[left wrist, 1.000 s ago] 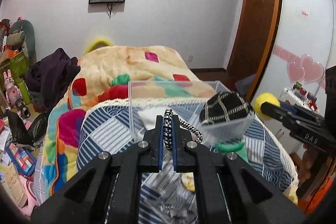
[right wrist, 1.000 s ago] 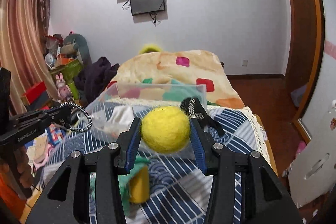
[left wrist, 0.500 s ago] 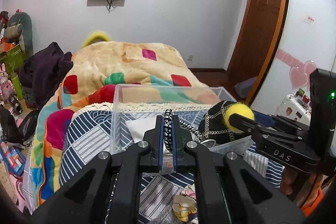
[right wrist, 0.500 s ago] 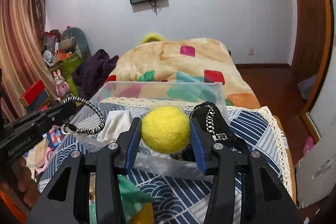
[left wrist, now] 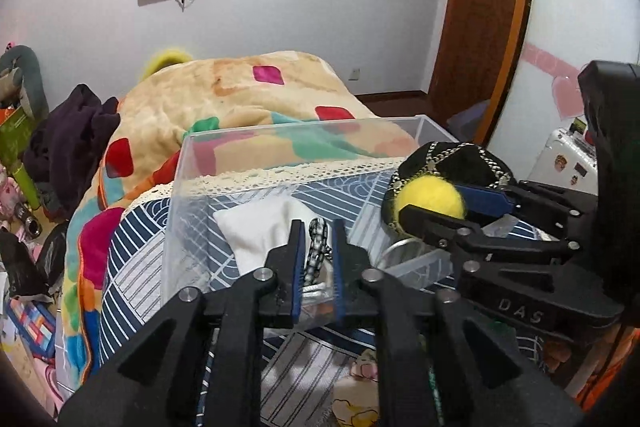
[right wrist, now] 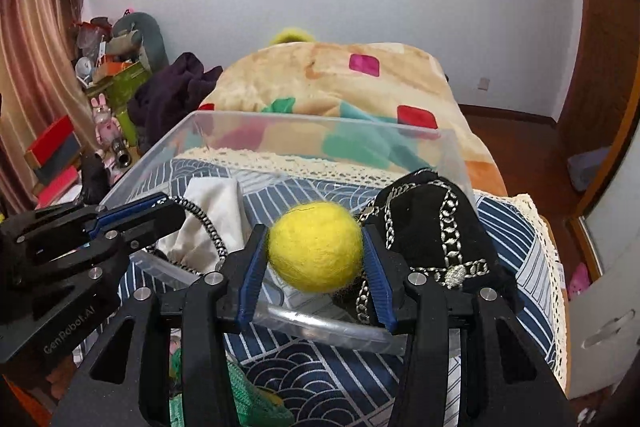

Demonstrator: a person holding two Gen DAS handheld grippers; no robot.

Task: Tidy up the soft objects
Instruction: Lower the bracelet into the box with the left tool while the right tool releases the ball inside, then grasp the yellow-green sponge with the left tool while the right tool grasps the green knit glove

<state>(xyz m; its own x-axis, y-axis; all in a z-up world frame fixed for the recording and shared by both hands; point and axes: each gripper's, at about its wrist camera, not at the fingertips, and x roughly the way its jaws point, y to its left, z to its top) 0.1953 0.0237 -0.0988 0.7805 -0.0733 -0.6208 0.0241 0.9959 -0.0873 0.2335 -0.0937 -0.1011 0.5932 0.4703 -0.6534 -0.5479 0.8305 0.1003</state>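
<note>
A fuzzy yellow felt ball [right wrist: 315, 247] is clamped between the blue-padded fingers of the right hand-held gripper [right wrist: 315, 259], which is held over the near rim of a clear rectangular plastic bin [right wrist: 320, 131]. In the left wrist view the same ball [left wrist: 432, 195] is seen at the tip of that gripper, just in front of a black fabric pouch trimmed with silver chain [left wrist: 448, 163].

The left hand-held gripper [left wrist: 316, 259] is narrowed around a black-and-white braided cord [left wrist: 318, 247], which is pinched between its pads above the near left part of the bin [left wrist: 280, 131]. In the right wrist view the cord [right wrist: 200, 219] is seen trailing from that gripper [right wrist: 160, 211] down across a white folded cloth [right wrist: 212, 219] lying inside the bin.

The black pouch [right wrist: 432, 227] sits in the right part of the bin, touching the ball's right side. The bin rests on a bed covered with a navy and white patterned bedspread [right wrist: 320, 363], beyond which a beige blanket with coloured patches [right wrist: 340, 79] is heaped.
</note>
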